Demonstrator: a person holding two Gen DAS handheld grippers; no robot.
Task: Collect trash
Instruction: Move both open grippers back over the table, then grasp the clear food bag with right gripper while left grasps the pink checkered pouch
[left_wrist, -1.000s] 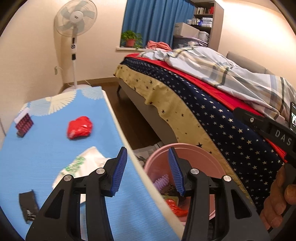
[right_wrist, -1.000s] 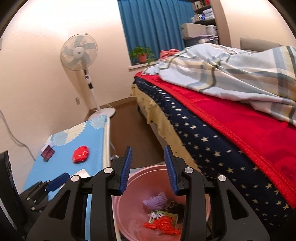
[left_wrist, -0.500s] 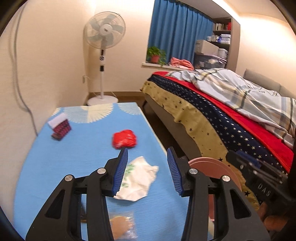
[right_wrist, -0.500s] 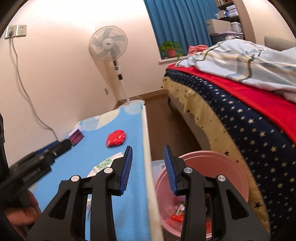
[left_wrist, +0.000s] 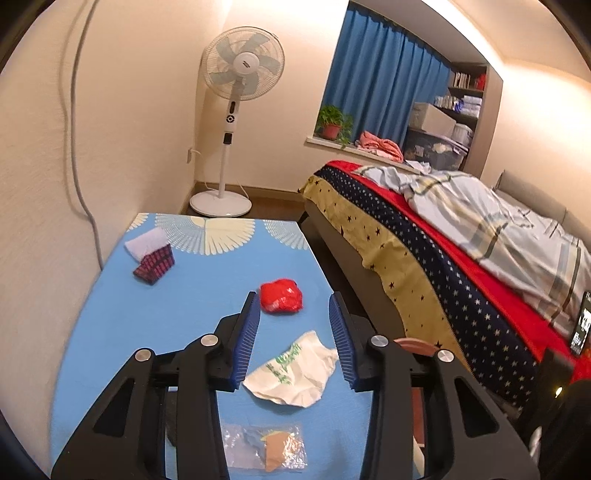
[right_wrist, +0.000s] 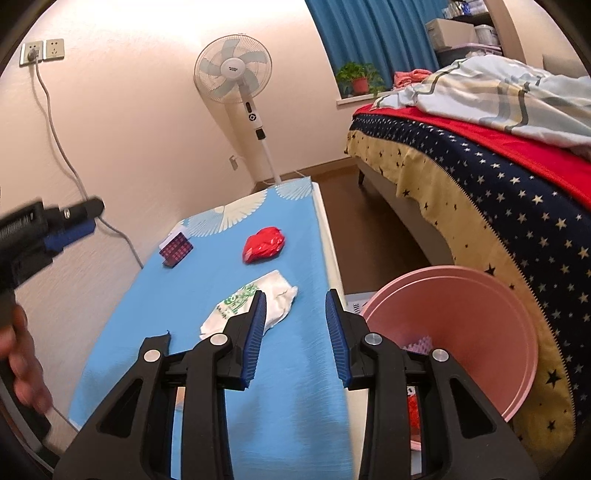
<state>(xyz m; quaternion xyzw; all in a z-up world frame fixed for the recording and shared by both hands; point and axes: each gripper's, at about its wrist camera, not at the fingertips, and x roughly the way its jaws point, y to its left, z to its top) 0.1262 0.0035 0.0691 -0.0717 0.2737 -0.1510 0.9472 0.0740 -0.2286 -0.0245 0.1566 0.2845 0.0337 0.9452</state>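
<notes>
Blue-padded, both the left hand-held gripper (left_wrist: 293, 341) and the right hand-held gripper (right_wrist: 295, 338) hover spread and empty above the table (left_wrist: 110, 332).

Both wrist views (2 fisheyes) look down along the blue table (left_wrist: 110, 325) toward the fan (right_wrist: 233, 70).

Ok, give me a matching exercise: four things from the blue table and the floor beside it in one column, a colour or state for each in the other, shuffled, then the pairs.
Things:
1. crumpled wrapper
2. paper bag
3. basin
4. small box

Descriptions:
A. pink, on the floor beside the table, trash inside
B. red, lying mid-table
C. dark with a red check pattern, at the far left of the table
D. white with green print, crumpled flat

Pairs: 1-B, 2-D, 3-A, 4-C
</notes>
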